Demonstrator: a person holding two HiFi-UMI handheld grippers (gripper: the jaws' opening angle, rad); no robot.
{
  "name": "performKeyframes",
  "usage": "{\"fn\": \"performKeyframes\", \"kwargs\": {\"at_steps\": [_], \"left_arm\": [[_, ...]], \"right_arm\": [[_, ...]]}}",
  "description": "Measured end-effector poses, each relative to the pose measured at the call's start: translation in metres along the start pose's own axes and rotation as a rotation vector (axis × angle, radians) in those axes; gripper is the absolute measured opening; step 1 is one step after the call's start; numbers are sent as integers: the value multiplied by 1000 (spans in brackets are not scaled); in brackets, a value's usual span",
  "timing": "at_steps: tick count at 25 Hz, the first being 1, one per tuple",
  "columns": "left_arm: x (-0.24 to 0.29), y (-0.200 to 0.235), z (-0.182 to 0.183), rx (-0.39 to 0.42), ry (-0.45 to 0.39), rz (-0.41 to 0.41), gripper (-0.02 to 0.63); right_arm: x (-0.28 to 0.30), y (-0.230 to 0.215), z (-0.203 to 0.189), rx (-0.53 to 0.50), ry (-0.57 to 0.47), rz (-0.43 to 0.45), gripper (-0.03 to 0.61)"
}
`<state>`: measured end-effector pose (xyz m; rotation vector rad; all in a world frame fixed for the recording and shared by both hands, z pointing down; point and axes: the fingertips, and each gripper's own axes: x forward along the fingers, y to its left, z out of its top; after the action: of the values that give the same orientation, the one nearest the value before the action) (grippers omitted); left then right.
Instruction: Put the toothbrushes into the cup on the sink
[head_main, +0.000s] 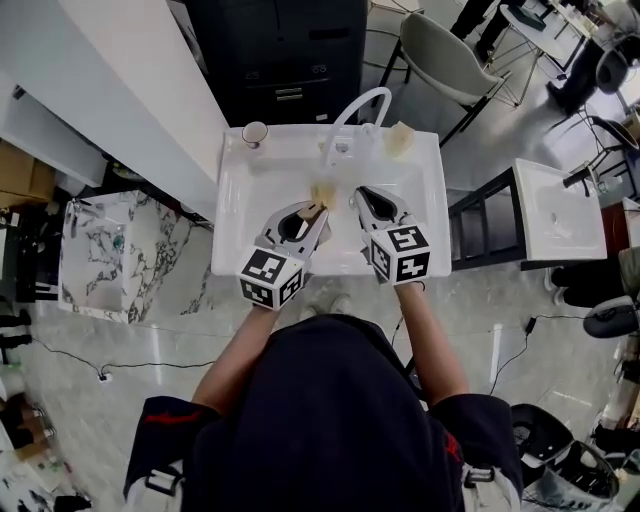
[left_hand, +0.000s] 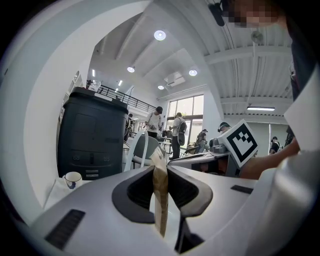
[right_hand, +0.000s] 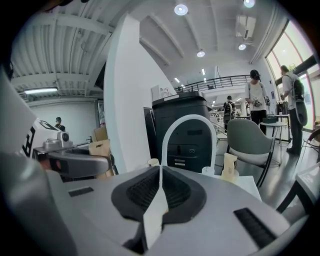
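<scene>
Left gripper (head_main: 315, 210) clamps a tan-wrapped toothbrush (head_main: 322, 190) by its flat sides, over the basin. I reckon the thin pack could swivel or slip out on the way to the cup (head_main: 255, 133), which stands well off at the sink's (head_main: 232, 215) back left corner, or tip it. Right gripper (head_main: 360, 195) sits closed alongside, seemingly empty. Both point forward, dipped slightly.
</scene>
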<state>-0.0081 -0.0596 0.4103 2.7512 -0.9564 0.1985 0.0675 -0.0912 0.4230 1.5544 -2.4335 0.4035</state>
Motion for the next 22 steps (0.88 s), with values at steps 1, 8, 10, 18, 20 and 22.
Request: {"fn": "performKeyframes", "kwargs": {"at_steps": [1, 8, 10, 18, 20, 22], "left_arm": [[2, 1, 1, -1, -1, 8, 69], [19, 2, 3, 0, -18, 55, 69], [23, 4, 3, -1, -24, 71, 69], [37, 1, -6, -18, -15, 132, 70], [36, 2, -12, -30, -5, 149, 71], [36, 2, -15, -38, 2, 161, 69]], "right_arm": [[1, -2, 1, 0, 0, 7, 43], [7, -17, -2, 11, 3, 53, 43], [9, -19, -3, 10, 4, 70, 44], [10, -30, -14, 10, 22, 141, 43], [11, -30, -18, 18, 25, 156, 43], [12, -30, -21, 28, 29, 168, 43]]}}
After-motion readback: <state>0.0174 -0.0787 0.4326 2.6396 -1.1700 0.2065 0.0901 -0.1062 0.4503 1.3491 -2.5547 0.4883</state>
